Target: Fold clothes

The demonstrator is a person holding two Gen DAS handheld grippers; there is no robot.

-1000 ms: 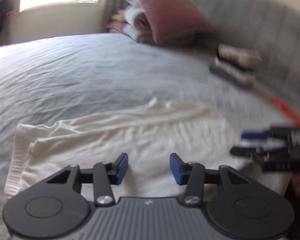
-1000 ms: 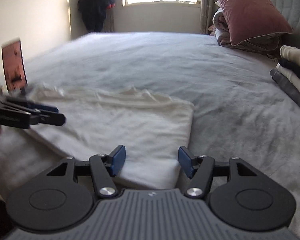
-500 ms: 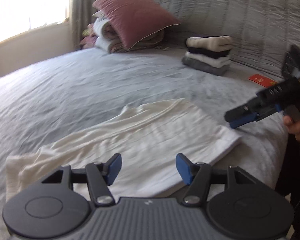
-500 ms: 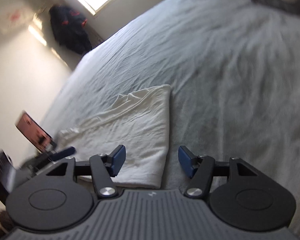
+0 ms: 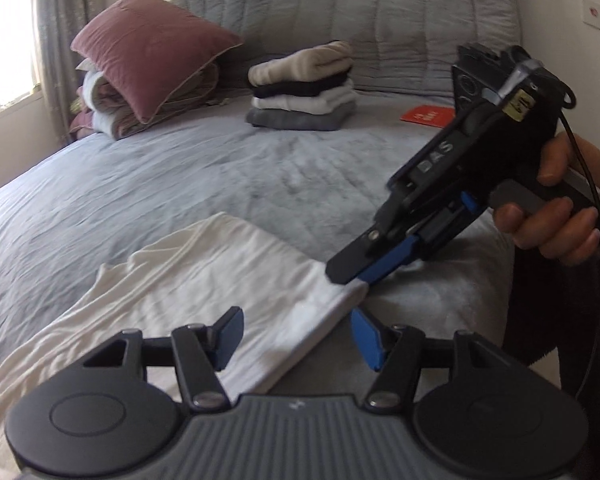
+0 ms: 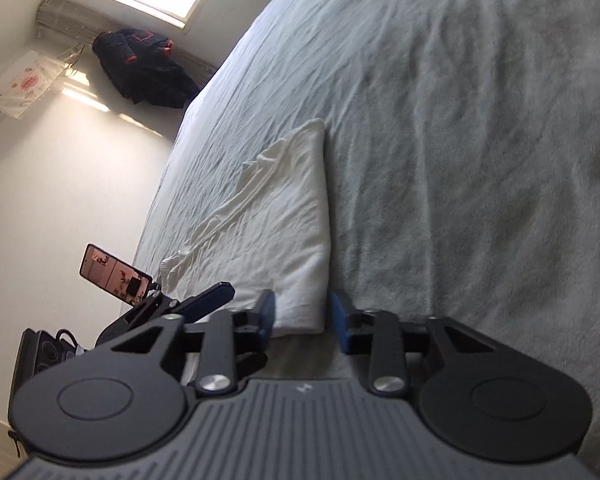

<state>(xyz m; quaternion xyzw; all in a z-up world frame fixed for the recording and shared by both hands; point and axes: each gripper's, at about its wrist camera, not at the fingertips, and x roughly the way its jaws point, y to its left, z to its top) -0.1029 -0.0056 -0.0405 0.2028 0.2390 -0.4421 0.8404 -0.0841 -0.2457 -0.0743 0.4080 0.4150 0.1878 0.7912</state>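
A cream garment (image 5: pixel 204 280) lies partly folded on the grey bed (image 5: pixel 180 168); it also shows in the right wrist view (image 6: pixel 276 220). My left gripper (image 5: pixel 296 338) is open, its jaws straddling the garment's near folded edge. My right gripper (image 6: pixel 303 314) is open with the garment's near corner between its jaws. In the left wrist view the right gripper (image 5: pixel 352 276) is rolled on its side at that corner, held by a hand (image 5: pixel 556 216).
A stack of folded clothes (image 5: pixel 304 88) and a maroon pillow (image 5: pixel 148 52) on rolled bedding sit by the grey headboard (image 5: pixel 380 20). A red card (image 5: pixel 428 116) lies on the bed. A phone on a mount (image 6: pixel 114 270) stands at the bedside. A dark jacket (image 6: pixel 144 68) hangs under the window.
Both grippers moved in to the garment's near right corner. The right gripper rolled onto its side and came down to the corner. Both stayed open.
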